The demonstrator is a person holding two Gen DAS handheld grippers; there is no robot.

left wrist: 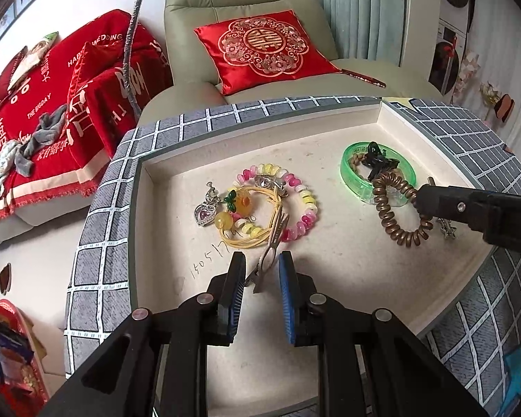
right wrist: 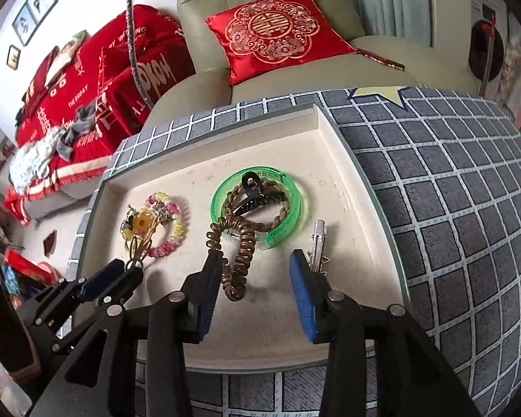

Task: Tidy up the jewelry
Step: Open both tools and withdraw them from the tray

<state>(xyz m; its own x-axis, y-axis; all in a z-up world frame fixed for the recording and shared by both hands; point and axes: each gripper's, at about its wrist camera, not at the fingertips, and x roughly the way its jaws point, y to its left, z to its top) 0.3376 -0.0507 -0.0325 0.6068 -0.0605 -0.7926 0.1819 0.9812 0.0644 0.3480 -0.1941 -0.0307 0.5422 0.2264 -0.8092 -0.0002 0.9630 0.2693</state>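
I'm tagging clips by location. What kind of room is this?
Likely a home living room: a green armchair with a red cushion, and a sofa under a red throw.

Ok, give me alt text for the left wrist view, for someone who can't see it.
The open left gripper straddles a silver hair clip lying in a shallow cream tray, just short of a pink-and-yellow bead bracelet. At right, the right gripper meets a brown coil hair tie beside a green bangle.
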